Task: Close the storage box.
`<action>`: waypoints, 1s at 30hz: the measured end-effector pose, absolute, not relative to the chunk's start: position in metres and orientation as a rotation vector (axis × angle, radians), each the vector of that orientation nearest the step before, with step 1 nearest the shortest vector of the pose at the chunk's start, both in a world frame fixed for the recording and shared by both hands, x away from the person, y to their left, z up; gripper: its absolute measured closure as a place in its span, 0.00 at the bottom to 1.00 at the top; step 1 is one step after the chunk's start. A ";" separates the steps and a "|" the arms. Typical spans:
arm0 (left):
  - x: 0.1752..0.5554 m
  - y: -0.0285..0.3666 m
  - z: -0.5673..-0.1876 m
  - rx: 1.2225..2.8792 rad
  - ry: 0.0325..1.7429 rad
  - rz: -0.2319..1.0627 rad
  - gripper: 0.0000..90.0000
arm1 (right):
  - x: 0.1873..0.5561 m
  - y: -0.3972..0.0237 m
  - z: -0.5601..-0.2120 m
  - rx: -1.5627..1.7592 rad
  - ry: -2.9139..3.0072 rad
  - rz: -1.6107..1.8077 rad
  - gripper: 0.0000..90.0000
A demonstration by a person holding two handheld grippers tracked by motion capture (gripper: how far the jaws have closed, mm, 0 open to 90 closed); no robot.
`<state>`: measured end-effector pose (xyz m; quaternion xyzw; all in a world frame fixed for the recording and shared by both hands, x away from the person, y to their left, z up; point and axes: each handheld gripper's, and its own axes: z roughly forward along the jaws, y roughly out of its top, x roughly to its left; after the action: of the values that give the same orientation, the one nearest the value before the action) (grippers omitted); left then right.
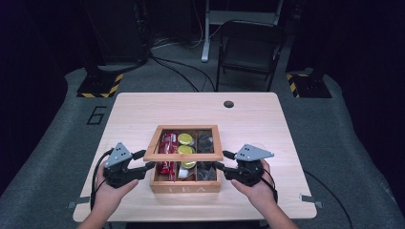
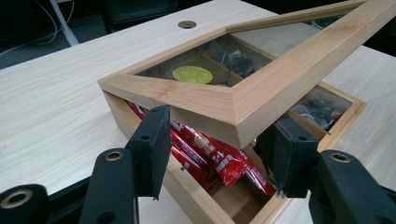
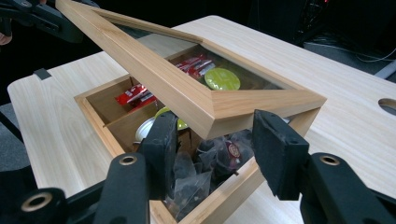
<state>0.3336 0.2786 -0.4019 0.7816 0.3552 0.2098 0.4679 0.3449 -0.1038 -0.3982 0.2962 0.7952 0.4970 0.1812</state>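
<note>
A: Closest to us are the person's two hands at the near edge of the bench [image 1: 143, 107], one claw in each. What is the left claw [image 1: 149, 166] doing?

B: In the left gripper view it has the near left corner of the lid [image 2: 243, 100] between its two black jaws. The jaws stand narrow and straddle that corner, but I cannot tell whether the pads actually press on the wood.

A: And the right claw [image 1: 218, 165]?

B: Much the same on the other side. In the right gripper view its jaws stand about half open either side of the lid's near right corner, with a gap showing at the right pad. A firm grip I cannot confirm.

A: Where is the lid itself?

B: Lifted at the front and tilted up over the wooden box [image 1: 186, 186], its far edge low over the back of the box. It is a wooden frame with a clear pane.

A: And the box?

B: It sits in the middle of the bench, near the front edge, with letters on its front wall. Inside are compartments: red packets [image 2: 219, 161] on the left, round pods with green tops [image 1: 185, 139] in the middle, dark wrapped pieces [image 3: 205, 163] on the right.
</note>
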 end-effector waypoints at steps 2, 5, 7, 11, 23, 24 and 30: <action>0.332 0.279 -0.403 1.918 0.864 0.517 0.51 | 0.344 -0.105 -0.400 0.842 2.249 1.407 0.57; 0.329 0.280 -0.404 1.925 0.853 0.517 0.51 | 0.342 -0.105 -0.402 0.831 2.259 1.406 0.58; 0.327 0.279 -0.405 1.927 0.854 0.522 0.51 | 0.341 -0.105 -0.403 0.843 2.254 1.406 0.58; 0.324 0.279 -0.411 1.933 0.854 0.519 0.51 | 0.338 -0.105 -0.408 0.843 2.260 1.398 0.58; 0.318 0.279 -0.428 1.931 0.865 0.501 0.52 | 0.331 -0.103 -0.424 0.851 2.275 1.348 0.61; 0.317 0.279 -0.429 1.931 0.867 0.498 0.52 | 0.330 -0.103 -0.425 0.862 2.275 1.347 0.62; 0.315 0.279 -0.435 1.933 0.881 0.496 0.53 | 0.328 -0.102 -0.432 0.870 2.269 1.326 0.66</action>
<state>0.3150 0.2787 -0.4354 0.7859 0.3584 0.2015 0.4619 0.3282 -0.1023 -0.4322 0.3087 0.8055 0.4706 0.1855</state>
